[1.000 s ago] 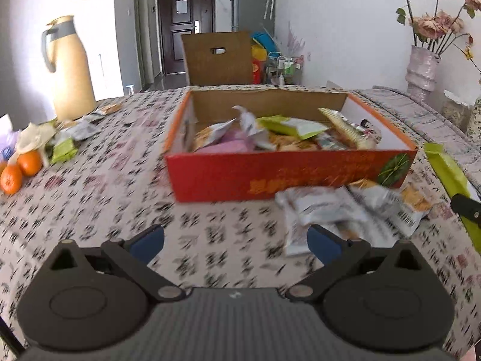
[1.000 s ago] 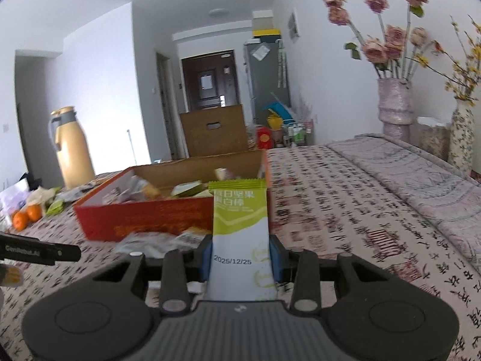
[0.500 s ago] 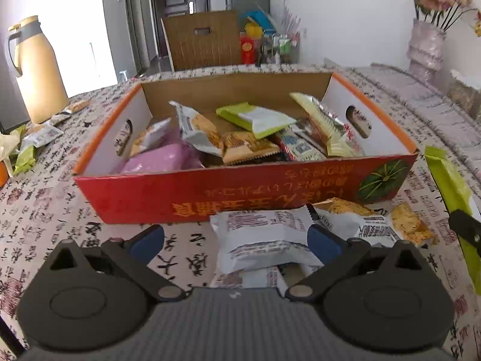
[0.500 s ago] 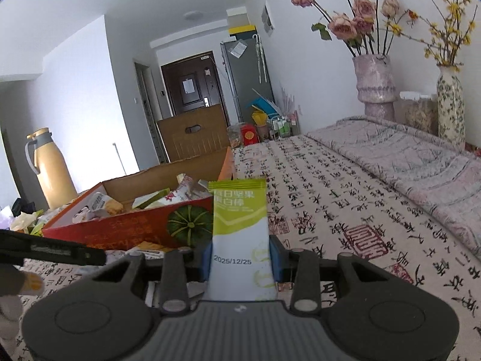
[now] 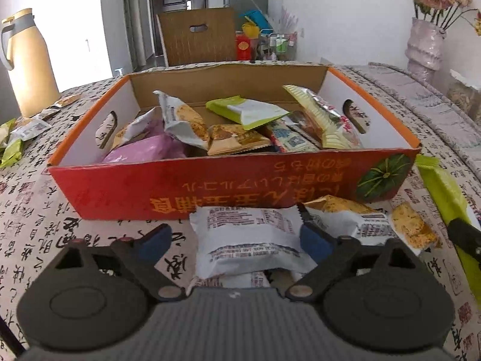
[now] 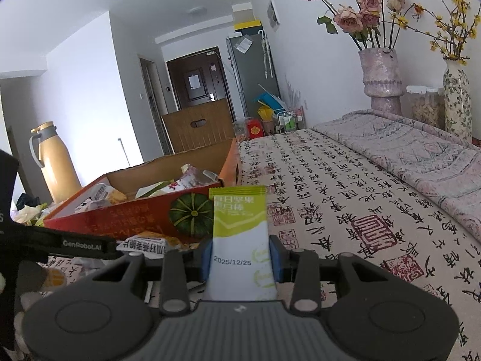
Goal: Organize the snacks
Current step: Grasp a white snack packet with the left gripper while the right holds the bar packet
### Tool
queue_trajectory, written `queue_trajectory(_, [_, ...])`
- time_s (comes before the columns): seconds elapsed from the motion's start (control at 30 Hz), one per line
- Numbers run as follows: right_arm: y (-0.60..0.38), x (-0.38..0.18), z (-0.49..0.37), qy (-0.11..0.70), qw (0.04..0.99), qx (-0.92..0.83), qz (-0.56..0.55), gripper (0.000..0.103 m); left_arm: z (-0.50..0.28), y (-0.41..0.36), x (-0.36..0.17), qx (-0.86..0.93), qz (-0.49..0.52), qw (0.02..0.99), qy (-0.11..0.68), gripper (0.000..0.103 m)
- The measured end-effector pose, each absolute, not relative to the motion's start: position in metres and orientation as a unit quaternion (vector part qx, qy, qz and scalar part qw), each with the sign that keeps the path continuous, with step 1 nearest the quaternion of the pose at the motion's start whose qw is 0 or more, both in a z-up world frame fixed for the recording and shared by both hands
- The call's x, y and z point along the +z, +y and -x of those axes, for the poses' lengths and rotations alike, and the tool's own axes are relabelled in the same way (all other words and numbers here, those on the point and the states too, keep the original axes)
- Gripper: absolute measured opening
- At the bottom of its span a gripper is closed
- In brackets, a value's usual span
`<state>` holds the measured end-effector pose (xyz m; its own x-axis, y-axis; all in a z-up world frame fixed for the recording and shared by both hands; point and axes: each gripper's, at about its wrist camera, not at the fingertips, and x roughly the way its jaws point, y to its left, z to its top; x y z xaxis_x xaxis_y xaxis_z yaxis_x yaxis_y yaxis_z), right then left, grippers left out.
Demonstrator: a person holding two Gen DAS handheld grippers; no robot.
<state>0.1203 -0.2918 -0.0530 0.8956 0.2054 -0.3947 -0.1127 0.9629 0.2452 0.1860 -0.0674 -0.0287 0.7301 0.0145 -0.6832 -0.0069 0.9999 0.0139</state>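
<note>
A red-and-orange cardboard box (image 5: 270, 186) holds several snack packets. In front of it lies a white snack packet (image 5: 249, 234), with more cracker packets (image 5: 360, 219) beside it on the right. My left gripper (image 5: 234, 239) straddles the white packet and its jaws are closing. The right pad is at the packet's edge and the left pad stands apart from it. My right gripper (image 6: 240, 258) is shut on a green-and-white snack bar packet (image 6: 239, 225), held upright near the box's pumpkin-printed corner (image 6: 189, 216). That green packet (image 5: 445, 192) also shows at the right of the left wrist view.
The table has a calligraphy-print cloth (image 6: 345, 198). A yellow thermos jug (image 5: 27, 60) and loose packets (image 5: 27, 126) are at the far left. Flower vases (image 6: 381, 81) stand at the far right, and a wooden chair back (image 5: 198, 36) is behind the box.
My left gripper has come forward and down to the box front, so the white packet now lies between its fingers, which have narrowed a little. The right gripper keeps the green packet and has shifted slightly.
</note>
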Motion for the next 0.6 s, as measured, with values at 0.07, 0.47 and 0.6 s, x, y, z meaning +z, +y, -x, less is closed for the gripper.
queue_trajectory(0.07, [-0.292,-0.054,-0.121,0.213,0.968,0.082,-0.107,0.038,-0.184,-0.069,-0.027,-0.002,-0.004,0.931,0.365,0.083])
queue_trajectory(0.47, [-0.289,-0.054,-0.118,0.206,0.97,0.078,-0.101,0.038,-0.17,-0.068,-0.018,-0.019,-0.005,0.935,0.353,0.049])
queue_trajectory(0.6, [-0.289,-0.054,-0.117,0.203,0.971,0.076,-0.1,0.038,-0.163,-0.07,-0.013,-0.022,-0.012,0.939,0.344,0.043])
